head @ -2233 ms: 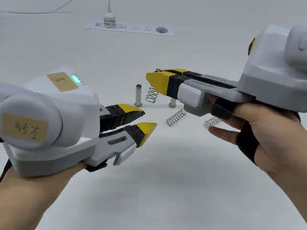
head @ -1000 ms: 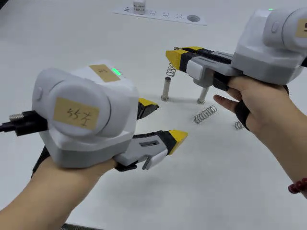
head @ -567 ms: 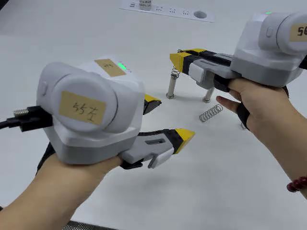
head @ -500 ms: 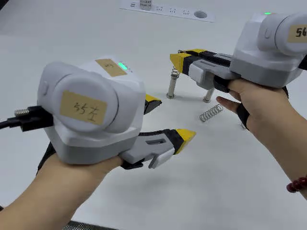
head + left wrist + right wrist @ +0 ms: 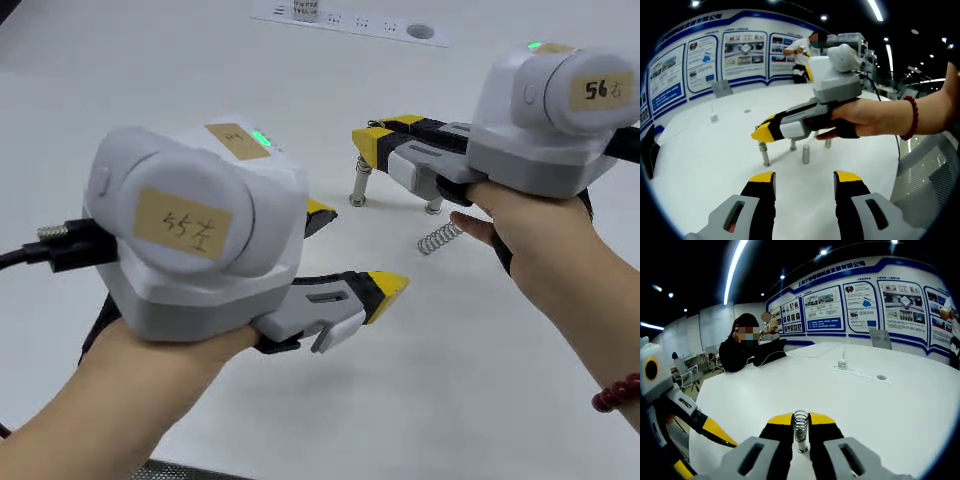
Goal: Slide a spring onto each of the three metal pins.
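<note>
Head view: your left gripper (image 5: 352,250) is low and close to you, over the white table (image 5: 420,380), with its two yellow-tipped fingers well apart and nothing in them. Your right gripper (image 5: 368,143) is further out, its tip right on top of a standing pin (image 5: 357,188), and there's a spring (image 5: 363,164) sitting at the top of that pin, just under the tip. From up here I honestly can't tell how the right fingers stand. A second pin (image 5: 433,207) is just beside it, half under the gripper body, and a loose spring (image 5: 437,238) lies flat on the table near your right hand. A power strip (image 5: 350,22) is at the far edge.

Left gripper view: your own fingers are spread wide. The right gripper (image 5: 762,134) comes in from the right with its tip over the pin (image 5: 764,155), and there are a few more short metal posts close by.

Right gripper view: this one settles it. The right gripper (image 5: 801,419) has its fingers pressed in on the spring (image 5: 800,426) from both sides, and the spring is upright over the pin (image 5: 800,445). A person (image 5: 742,347) sits at the far side of the table (image 5: 790,385).
</note>
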A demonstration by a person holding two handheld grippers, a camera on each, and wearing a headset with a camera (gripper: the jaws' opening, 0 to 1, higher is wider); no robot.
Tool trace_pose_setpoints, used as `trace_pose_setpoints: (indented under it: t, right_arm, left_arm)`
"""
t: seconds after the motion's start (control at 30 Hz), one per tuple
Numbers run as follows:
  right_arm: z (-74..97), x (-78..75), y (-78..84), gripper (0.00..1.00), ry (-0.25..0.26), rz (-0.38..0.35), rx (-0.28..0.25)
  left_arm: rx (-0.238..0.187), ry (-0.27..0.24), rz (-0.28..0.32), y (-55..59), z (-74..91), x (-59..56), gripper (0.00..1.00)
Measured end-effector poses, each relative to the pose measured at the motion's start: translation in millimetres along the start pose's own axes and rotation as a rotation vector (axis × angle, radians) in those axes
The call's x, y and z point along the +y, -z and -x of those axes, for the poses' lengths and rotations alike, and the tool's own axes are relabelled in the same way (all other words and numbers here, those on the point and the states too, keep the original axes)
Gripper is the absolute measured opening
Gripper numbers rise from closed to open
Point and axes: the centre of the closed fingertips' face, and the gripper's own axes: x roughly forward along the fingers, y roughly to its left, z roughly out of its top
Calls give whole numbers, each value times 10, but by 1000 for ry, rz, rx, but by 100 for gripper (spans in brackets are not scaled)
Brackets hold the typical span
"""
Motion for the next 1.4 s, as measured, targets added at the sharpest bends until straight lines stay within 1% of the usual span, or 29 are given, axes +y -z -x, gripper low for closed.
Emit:
trace_pose_setpoints:
  t: [0.63,0.7,1.1,1.23,1.3,1.4]
  right_arm:
    - [-44,22,209,12,9,14,66]
    - [-48,20,236,12,9,2,71]
    - [-65,1,385,12,18,1,112]
    - [-67,-2,381,12,20,0,106]
    - [-67,-1,393,13,19,-6,114]
    - [-47,1,394,18,22,-11,117]
  left_arm:
    - [14,-3,-4,24,-5,11,47]
    - [17,-4,-5,30,-4,12,47]
    - [19,-8,-6,34,1,21,47]
    - [19,-8,-7,36,-1,19,47]
    - [21,-7,-8,40,-4,15,47]
    - [24,-8,-11,46,-5,13,47]
